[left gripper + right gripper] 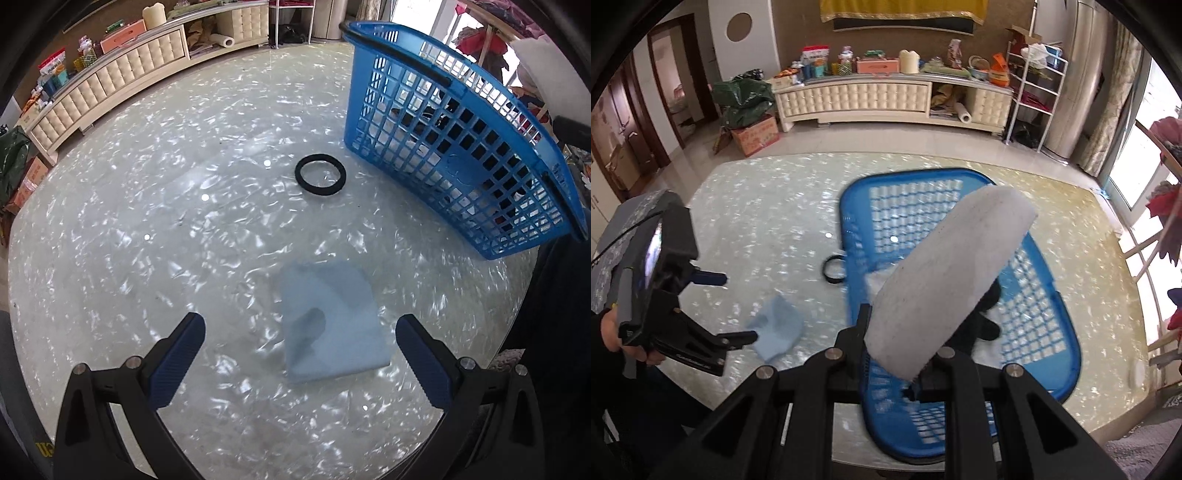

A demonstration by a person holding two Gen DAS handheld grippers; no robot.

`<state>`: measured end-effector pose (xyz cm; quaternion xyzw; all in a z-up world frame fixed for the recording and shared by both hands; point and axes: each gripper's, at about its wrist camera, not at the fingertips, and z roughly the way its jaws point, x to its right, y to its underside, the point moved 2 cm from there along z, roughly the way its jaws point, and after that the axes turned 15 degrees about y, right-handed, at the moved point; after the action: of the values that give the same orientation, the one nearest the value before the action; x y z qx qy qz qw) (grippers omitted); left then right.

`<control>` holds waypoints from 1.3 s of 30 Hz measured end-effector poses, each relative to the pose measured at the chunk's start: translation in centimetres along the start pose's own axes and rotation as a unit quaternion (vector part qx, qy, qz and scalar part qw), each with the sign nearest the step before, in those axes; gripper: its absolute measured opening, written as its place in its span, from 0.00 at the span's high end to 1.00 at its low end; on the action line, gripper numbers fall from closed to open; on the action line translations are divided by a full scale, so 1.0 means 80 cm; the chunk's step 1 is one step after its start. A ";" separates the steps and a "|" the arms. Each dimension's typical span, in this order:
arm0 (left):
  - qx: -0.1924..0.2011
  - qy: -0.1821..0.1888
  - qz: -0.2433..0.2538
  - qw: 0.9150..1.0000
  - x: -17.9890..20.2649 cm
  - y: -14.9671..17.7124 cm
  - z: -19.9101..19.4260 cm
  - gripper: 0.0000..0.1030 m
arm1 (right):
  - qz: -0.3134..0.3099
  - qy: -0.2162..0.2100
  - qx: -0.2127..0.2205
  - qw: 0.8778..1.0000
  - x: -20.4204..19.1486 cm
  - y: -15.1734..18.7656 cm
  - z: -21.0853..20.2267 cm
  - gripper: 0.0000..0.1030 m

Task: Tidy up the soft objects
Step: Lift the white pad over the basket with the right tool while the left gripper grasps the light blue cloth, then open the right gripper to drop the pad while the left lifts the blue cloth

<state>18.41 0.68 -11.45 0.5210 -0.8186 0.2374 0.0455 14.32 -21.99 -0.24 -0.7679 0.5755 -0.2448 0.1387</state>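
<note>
A folded light blue cloth [332, 325] lies on the pearly table just ahead of my open, empty left gripper [299, 339]; it also shows in the right wrist view [775, 332]. A black ring band [320, 174] lies farther off beside the blue plastic basket [461, 147]. My right gripper [894, 354] is shut on a white foam pad [945, 280] and holds it above the basket [1034, 332]. White and black soft items lie inside the basket. The band shows left of the basket in the right wrist view [833, 269]. The left gripper shows at left in that view [724, 310].
The table [147, 221] has a pearly mosaic top with its edge near the basket. A cream cabinet [886, 99] with clutter stands along the far wall. A cardboard box [755, 134] and a green bag [742, 96] sit on the floor.
</note>
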 end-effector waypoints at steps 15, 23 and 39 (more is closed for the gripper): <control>-0.028 -0.008 -0.024 0.999 -0.023 -0.001 0.057 0.03 | 0.014 0.007 -0.035 0.999 0.026 0.014 0.021 0.84; -0.031 -0.010 0.010 0.999 0.009 0.008 0.072 0.54 | 0.012 0.001 -0.047 0.999 0.029 0.016 0.024 0.84; 0.022 0.045 0.005 0.999 0.069 0.016 0.025 0.95 | 0.007 0.019 -0.056 0.998 0.047 0.040 0.028 0.83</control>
<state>15.17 -4.33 -11.89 0.5063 -0.8130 0.2789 0.0700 13.74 -26.68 -2.86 -0.7654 0.5965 -0.2254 0.0864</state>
